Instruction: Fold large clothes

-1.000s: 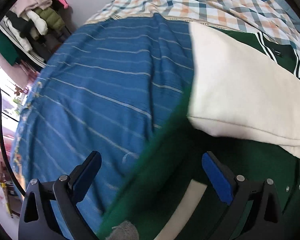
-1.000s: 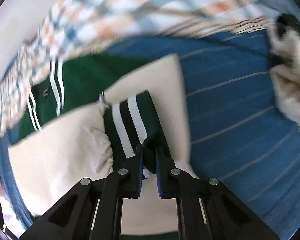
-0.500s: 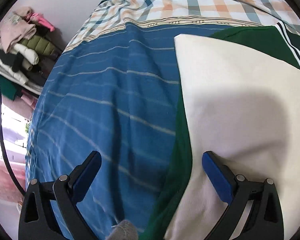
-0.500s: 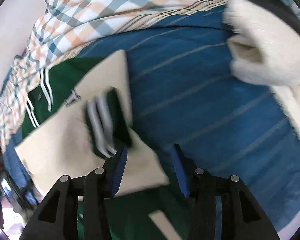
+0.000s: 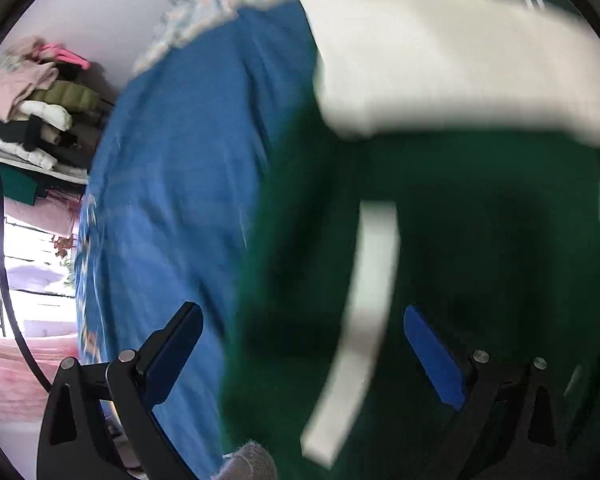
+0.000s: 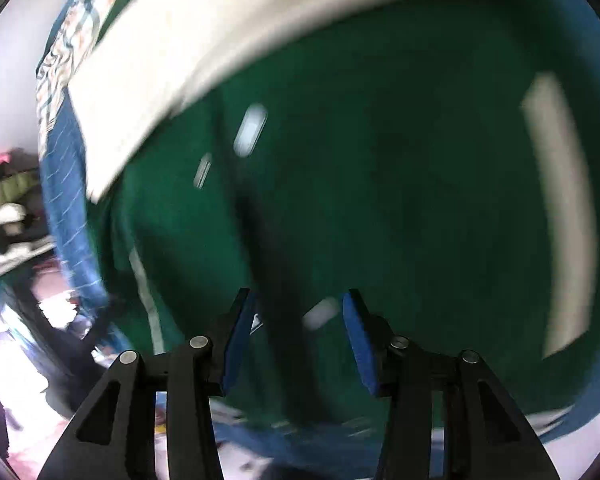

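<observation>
On the bed, a blue cover [image 5: 172,184] is spread, and a big green jacket [image 6: 380,168] with cream sleeves [image 5: 440,60] is laid flat on it. Both pictures are blurred. The left gripper [image 5: 300,344] is held wide open above the green cloth. The right gripper [image 6: 298,332] has just been opened, with nothing grasped.

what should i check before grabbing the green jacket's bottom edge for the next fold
1. Left tool open, nothing between its fingers: ok.
2. Right tool open, nothing gripped: ok.
3. Cream sleeve folded across green jacket: ok.
4. Both tools over the jacket's lower body: ok.
5. Hem lying flat on blue bedspread: cannot tell, views are blurred.
6. Exact grasp points at hem corners: cannot tell.
</observation>
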Available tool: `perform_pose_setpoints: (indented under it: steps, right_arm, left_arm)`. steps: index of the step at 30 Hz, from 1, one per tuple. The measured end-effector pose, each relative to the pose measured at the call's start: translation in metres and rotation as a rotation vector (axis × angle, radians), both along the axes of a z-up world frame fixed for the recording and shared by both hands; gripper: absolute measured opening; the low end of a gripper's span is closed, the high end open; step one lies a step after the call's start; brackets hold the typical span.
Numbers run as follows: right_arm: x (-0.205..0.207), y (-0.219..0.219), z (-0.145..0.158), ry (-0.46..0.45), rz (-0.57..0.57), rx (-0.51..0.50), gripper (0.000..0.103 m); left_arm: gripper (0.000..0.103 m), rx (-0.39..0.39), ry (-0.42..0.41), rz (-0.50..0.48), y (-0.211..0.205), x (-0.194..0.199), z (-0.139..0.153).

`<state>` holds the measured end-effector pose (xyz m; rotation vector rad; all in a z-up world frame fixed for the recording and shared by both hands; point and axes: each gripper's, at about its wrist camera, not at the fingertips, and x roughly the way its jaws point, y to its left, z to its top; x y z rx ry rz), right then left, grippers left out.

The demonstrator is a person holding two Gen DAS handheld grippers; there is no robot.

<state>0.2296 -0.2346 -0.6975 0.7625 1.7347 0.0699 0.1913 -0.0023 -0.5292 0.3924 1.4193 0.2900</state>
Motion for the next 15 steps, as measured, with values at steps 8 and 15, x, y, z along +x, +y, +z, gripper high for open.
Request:
perform_pose_setpoints:
  steps: [8, 15]
  right_arm:
    - [-0.045, 0.044, -0.024, 0.051, -0.018, -0.062, 0.005]
    - [-0.056, 0.023, 0.021, -0.005, 0.030, -0.209, 0.005]
  left_arm:
    - [0.103, -0.045, 0.038, 0.065, 0.021, -0.043, 0.009]
    - [0.103, -0.095, 0.013, 0.021, 0.025, -0.045, 0.016]
